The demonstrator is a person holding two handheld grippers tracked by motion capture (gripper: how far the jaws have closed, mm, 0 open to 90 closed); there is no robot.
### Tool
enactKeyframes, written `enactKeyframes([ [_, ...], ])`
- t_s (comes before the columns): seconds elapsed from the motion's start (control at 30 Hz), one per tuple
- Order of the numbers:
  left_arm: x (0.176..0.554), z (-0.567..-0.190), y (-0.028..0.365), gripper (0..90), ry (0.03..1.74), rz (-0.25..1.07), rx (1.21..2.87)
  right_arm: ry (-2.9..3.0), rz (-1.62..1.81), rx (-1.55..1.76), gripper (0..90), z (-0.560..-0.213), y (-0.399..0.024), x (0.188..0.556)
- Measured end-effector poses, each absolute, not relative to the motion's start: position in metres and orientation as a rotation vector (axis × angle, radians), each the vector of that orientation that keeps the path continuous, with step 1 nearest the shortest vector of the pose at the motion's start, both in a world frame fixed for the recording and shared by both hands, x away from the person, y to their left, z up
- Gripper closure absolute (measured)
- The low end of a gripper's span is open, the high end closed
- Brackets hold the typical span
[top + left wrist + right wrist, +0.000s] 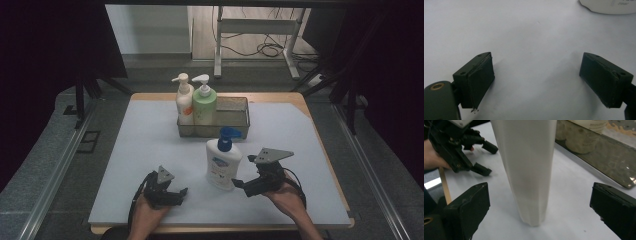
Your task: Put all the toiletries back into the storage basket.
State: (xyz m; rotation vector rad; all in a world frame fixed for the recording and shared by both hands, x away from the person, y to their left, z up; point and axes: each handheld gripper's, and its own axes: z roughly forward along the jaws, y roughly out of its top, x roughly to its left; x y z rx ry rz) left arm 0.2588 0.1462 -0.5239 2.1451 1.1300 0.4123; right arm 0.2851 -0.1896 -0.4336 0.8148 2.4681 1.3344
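A white lotion bottle [222, 166] with a blue pump stands upright on the white table mat [150, 145], just in front of a mesh basket [235, 120]. My right gripper [241, 187] is open beside the bottle's base on its right. In the right gripper view the bottle [529, 170] stands between the wide-apart jaws of the gripper [540, 195], touching neither. My left gripper [181, 196] rests low near the front edge, left of the bottle, open and empty [539, 67]. The bottle's base [609, 6] shows at the top right of the left gripper view.
The mesh basket holds a white bottle with an orange label [184, 100] and a green pump bottle [204, 102] at its left end. The basket's wall [599, 157] runs close behind the white bottle. The left gripper [461, 145] is seen beyond it.
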Motion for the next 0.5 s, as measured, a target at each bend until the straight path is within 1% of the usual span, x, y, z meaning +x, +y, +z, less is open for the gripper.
enactKeyframes([
  [0.5,0.259,-0.524,0.146,11.8,1.129,0.412,2.148,2.469,1.340,0.783,9.8,-0.427,-0.170,0.295],
])
